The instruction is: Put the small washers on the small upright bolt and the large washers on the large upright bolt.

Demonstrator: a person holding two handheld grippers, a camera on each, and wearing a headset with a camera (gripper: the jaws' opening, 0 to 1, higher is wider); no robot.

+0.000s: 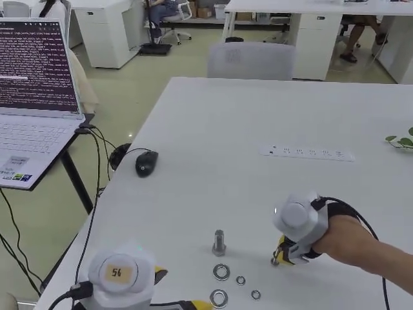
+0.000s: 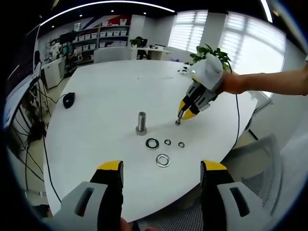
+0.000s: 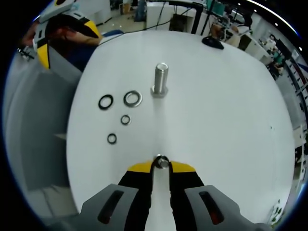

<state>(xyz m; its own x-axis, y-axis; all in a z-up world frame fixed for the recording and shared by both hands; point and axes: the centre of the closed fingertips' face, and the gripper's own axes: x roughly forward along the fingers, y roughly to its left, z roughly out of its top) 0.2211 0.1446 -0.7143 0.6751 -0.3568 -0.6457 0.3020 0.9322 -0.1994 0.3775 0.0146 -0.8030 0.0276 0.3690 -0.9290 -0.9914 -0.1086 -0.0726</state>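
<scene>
The large bolt (image 1: 219,242) stands upright on the white table (image 1: 258,129). Just in front of it lie two large washers (image 1: 221,272) (image 1: 219,298) and two small washers (image 1: 241,280) (image 1: 256,294). My right gripper (image 1: 276,259) is to the right of the large bolt, tips down on the table, shut on the small bolt (image 3: 161,162). In the right gripper view the large bolt (image 3: 160,79) stands ahead, with the washers (image 3: 133,98) to its left. My left gripper (image 2: 162,173) hangs open over the near table edge, and the washers (image 2: 163,160) and the large bolt (image 2: 141,123) lie ahead of it.
A black mouse (image 1: 146,163) with its cable lies at the table's left side. A white power strip (image 1: 306,154) sits further back. An open laptop (image 1: 32,97) stands on a separate stand to the left, a grey chair (image 1: 251,61) behind the table, and plant leaves (image 1: 403,139) at the right edge.
</scene>
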